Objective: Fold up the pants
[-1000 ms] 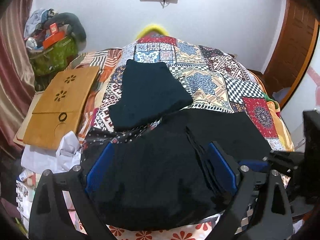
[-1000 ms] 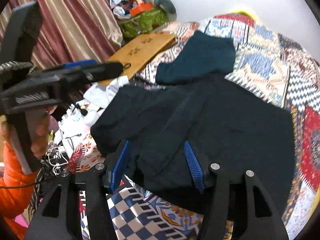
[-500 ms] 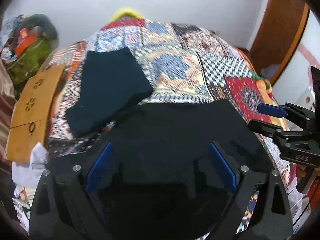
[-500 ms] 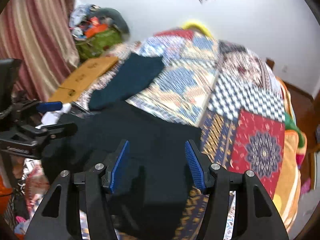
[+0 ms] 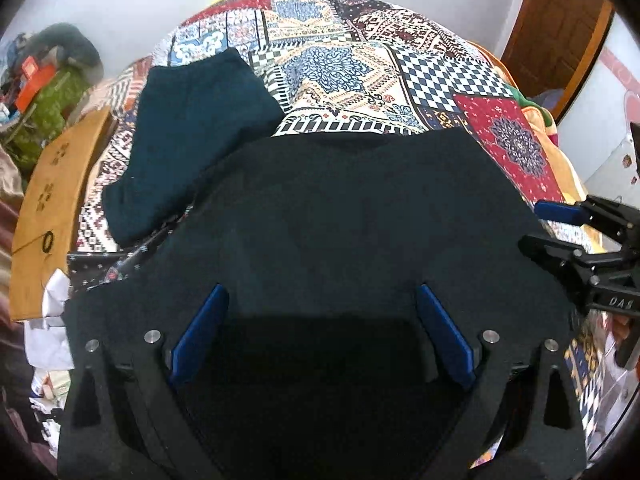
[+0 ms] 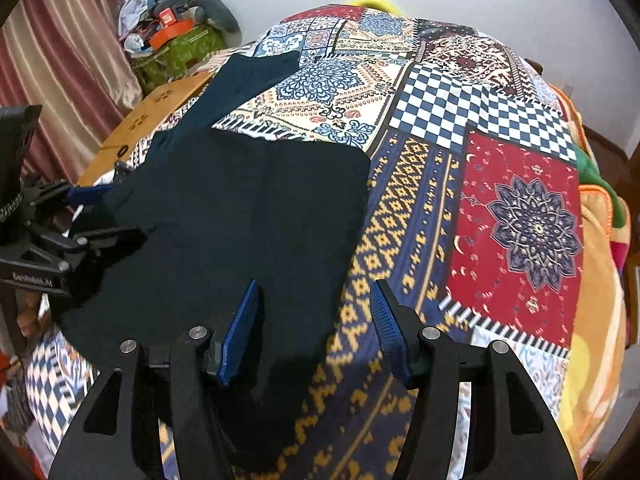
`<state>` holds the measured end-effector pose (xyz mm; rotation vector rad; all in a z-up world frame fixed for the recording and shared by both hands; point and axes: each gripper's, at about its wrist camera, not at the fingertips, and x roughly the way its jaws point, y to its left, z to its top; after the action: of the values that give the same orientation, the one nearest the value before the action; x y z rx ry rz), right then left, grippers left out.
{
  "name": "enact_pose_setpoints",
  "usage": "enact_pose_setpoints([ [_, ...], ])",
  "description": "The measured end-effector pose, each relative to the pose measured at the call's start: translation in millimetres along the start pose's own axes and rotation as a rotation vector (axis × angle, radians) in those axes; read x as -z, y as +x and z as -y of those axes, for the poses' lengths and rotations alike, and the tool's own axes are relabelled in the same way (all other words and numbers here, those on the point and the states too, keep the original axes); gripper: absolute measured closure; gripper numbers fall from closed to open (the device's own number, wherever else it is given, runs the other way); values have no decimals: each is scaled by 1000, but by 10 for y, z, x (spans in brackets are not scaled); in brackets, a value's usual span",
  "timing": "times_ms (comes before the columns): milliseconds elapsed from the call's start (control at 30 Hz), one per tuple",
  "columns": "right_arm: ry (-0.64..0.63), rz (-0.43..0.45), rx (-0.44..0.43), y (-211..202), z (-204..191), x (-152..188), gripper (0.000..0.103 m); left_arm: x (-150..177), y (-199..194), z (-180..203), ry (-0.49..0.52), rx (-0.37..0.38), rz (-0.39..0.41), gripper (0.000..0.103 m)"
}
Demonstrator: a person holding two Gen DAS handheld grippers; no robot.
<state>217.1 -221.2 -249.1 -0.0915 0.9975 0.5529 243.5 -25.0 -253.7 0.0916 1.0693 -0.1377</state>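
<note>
Black pants [image 5: 340, 216] lie spread flat on the patchwork bedspread [image 5: 400, 76], filling the near part of the left wrist view; they also show in the right wrist view [image 6: 240, 216]. My left gripper [image 5: 320, 320] is open and empty, hovering over the near part of the pants. My right gripper [image 6: 316, 320] is open and empty over the pants' right edge. Each gripper shows at the side of the other's view, the right one [image 5: 560, 232] and the left one [image 6: 92, 216].
A folded dark teal garment [image 5: 192, 128] lies on the bed at the back left, touching the pants. A wooden lap board [image 5: 52, 200], white cloth and clutter lie off the bed's left side. A wooden door [image 5: 560, 20] stands at right.
Both grippers swung rightward across the bed. The pants now lie flatter and smoother, and the right gripper moved from over their middle to their right edge.
</note>
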Motion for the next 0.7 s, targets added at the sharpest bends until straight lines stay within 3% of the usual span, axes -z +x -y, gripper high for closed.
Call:
enact_pose_setpoints([
  [467,-26,41,61,-405,-152,91,49,374,-543,-253,-72,-107,64,7],
  [600,-46,107,39,-564,-354,-69,49,476,-785,-596,-177,-129,114,7],
  [700,-74,151,5,-610,-575,-215,49,637,-943,-1034,-327,-117,130,7],
])
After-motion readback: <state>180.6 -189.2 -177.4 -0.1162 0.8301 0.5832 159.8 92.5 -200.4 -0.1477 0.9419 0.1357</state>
